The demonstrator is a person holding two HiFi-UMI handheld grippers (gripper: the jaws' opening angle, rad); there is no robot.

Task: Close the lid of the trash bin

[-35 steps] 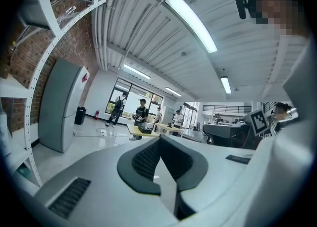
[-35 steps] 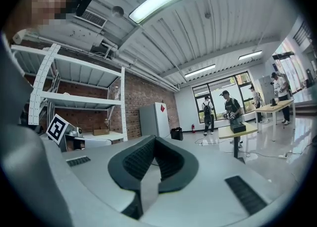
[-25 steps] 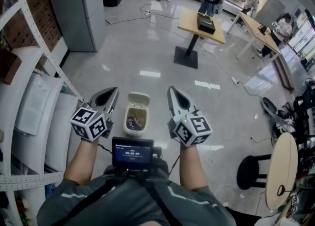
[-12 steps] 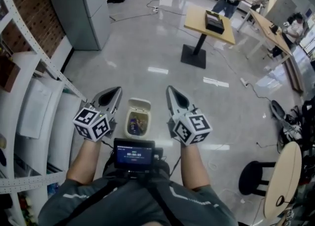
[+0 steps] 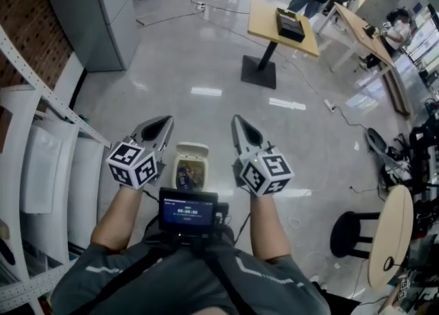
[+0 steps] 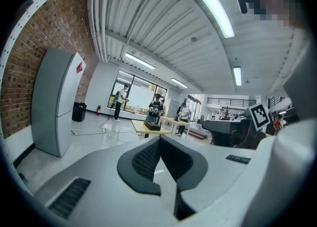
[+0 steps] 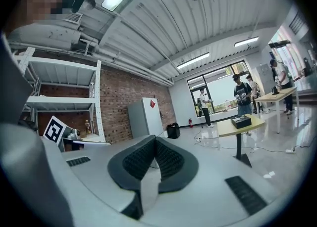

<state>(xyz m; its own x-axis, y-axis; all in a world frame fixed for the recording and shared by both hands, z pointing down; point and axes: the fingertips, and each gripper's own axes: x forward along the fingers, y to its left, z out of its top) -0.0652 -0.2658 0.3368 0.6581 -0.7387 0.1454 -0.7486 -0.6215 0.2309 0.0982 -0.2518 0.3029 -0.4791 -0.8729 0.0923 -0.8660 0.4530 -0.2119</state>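
A small cream trash bin [image 5: 180, 167] stands on the floor just in front of me, its flip lid [image 5: 193, 149] tilted up and open at the far side. Dark rubbish shows inside. My left gripper [image 5: 164, 123] hovers above the floor left of the bin, and my right gripper [image 5: 237, 123] hovers right of it. Neither touches the bin. Both point away from me. In the left gripper view the left gripper's [image 6: 159, 140] jaws meet with nothing between them. In the right gripper view the right gripper [image 7: 154, 140] is likewise shut and empty. The bin is hidden from both gripper views.
White metal shelving [image 5: 41, 162] runs along my left, with a grey cabinet [image 5: 82, 12] beyond it. A wooden table [image 5: 282, 24] on a black base stands further out. A black stool [image 5: 353, 235] and a round wooden tabletop [image 5: 391, 235] are at my right. People stand at the back.
The head view has shifted a little and the bin now sits closer under the chest screen. Both grippers keep their places beside the bin and stay shut.
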